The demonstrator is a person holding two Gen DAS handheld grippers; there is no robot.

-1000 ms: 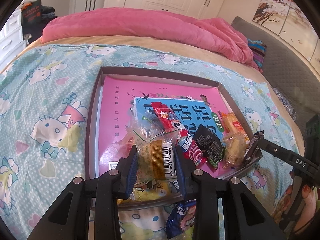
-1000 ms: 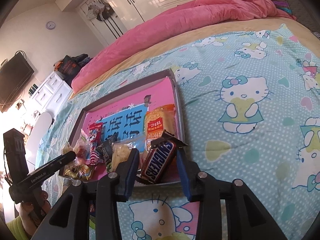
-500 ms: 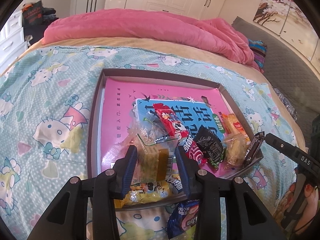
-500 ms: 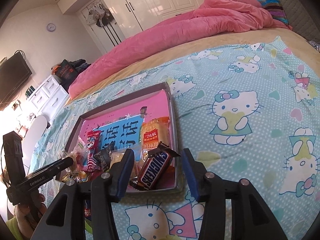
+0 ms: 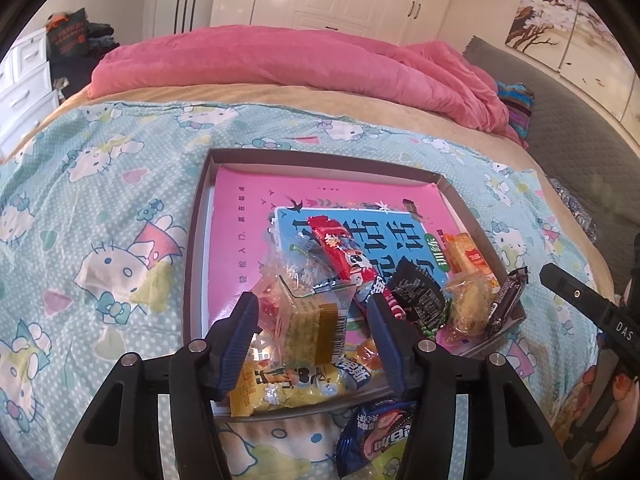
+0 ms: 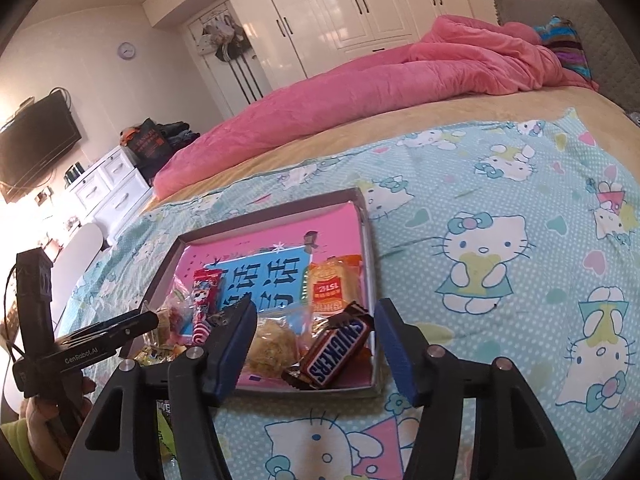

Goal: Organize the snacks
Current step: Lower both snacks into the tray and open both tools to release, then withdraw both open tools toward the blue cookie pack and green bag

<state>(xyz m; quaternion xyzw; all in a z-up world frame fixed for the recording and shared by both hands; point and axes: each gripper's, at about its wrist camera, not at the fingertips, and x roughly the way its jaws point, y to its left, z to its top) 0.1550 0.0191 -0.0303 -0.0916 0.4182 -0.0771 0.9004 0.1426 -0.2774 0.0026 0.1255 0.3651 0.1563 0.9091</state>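
A shallow grey box [image 5: 198, 216] with a pink and blue book inside lies on the bed and holds several snacks. My left gripper [image 5: 312, 308] is open, its fingers apart on either side of a clear-wrapped yellow cake [image 5: 308, 330] lying in the box's near left corner. A red stick pack [image 5: 346, 258], a black pack [image 5: 418, 300] and an orange biscuit pack [image 5: 466, 256] lie further right. My right gripper [image 6: 316, 318] is open above a Snickers bar [image 6: 336, 354] resting in the box's [image 6: 366, 240] near right corner. A blue candy bag [image 5: 380, 436] lies outside the box.
The bed has a Hello Kitty sheet [image 6: 500, 248] and a rolled pink duvet [image 5: 280, 60] behind the box. White drawers [image 6: 108, 188] and wardrobes stand beyond. Each gripper shows in the other's view, left gripper [image 6: 120, 330] and right gripper [image 5: 576, 300].
Both grippers opened: the left let go of the yellow cake, the right let go of the Snickers bar. Both snacks now rest in the box, and both grippers drew back slightly.
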